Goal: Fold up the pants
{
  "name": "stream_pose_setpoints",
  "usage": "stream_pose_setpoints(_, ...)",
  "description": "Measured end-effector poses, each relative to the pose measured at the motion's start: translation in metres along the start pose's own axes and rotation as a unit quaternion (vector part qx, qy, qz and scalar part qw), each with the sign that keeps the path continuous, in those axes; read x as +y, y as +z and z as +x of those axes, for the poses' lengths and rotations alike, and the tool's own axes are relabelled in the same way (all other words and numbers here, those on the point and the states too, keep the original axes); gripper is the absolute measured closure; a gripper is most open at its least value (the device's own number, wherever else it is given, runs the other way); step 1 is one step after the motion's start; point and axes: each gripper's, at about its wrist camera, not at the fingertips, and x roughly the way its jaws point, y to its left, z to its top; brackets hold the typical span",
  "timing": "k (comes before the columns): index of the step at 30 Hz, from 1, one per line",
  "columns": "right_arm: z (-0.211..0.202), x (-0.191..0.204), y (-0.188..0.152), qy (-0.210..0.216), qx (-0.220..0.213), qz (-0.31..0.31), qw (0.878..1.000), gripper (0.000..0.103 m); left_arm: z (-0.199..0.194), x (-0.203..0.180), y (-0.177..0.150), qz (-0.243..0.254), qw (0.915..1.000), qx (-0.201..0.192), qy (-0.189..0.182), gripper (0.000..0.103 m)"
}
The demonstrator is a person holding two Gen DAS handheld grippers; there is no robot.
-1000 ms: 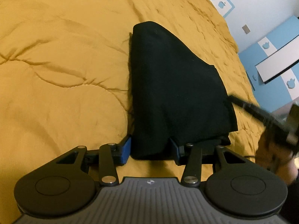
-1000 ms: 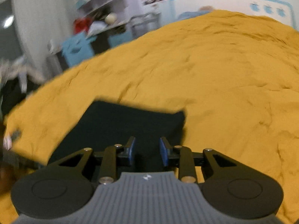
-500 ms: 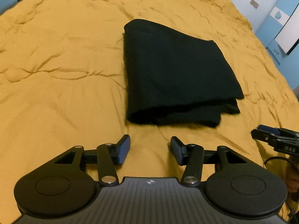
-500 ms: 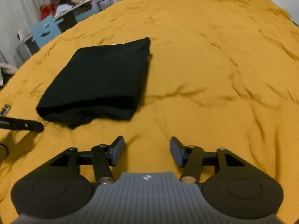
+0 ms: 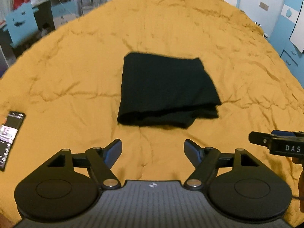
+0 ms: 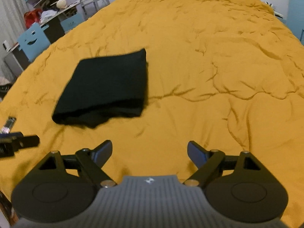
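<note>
The black pants [image 5: 167,89] lie folded into a compact rectangle on the mustard bedspread [image 5: 76,66], layered edges toward me. My left gripper [image 5: 153,148] hovers well short of the near edge, its jaws opening wide with nothing between them. In the right wrist view the same pants [image 6: 106,87] lie up and to the left, and my right gripper [image 6: 150,151] is also opening wide, empty, over bare bedspread [image 6: 218,76]. The right gripper's tip [image 5: 277,145] shows at the left view's right edge; the left gripper's tip [image 6: 19,142] at the right view's left edge.
A phone [image 5: 9,134] with a lit screen lies on the bedspread at the near left. Beyond the bed's far left edge stand a blue chair [image 6: 32,39], a cluttered desk [image 6: 53,17] and shelves. Blue-and-white wall panels [image 5: 290,19] run along the right.
Both grippers let go of the pants' near edge, opened wide and pulled back and up. The folded pants now lie free and look smaller and farther away in both views.
</note>
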Motion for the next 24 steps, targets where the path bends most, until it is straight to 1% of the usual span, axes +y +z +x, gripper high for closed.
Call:
stream_pose_setpoints(4, -0.027, 0.015, 0.009, 0.002, -0.025, -0.009, 1.000, 0.021, -0.019, -0.013, 0.009, -0.003, 0.9995, -0.009, 0.029, 0.016)
stream_pose_setpoints(7, -0.045, 0.024, 0.008, -0.002, -0.042, -0.021, 0.999, 0.021, -0.033, -0.020, 0.008, -0.009, 0.9990, -0.019, 0.040, 0.016)
stream_pose_setpoints(11, -0.063, 0.030, 0.001, -0.008, -0.058, -0.029, 0.998, 0.021, -0.045, -0.029, 0.001, -0.016, 0.9988, -0.030, 0.035, 0.016)
stream_pose_setpoints(14, -0.072, 0.031, -0.004, -0.006, -0.060, -0.028, 0.998, 0.021, -0.048, -0.033, -0.003, -0.021, 0.9988, -0.028, 0.036, 0.016)
stream_pose_setpoints(18, -0.075, 0.029, -0.006, -0.006, -0.063, -0.025, 0.998, 0.021, -0.056, -0.035, -0.006, -0.026, 0.9983, -0.036, 0.038, 0.016)
stream_pose_setpoints(24, -0.079, 0.028, -0.010, -0.004, -0.067, -0.023, 0.998, 0.021, -0.063, -0.044, -0.009, -0.016, 0.9980, -0.042, 0.045, 0.015)
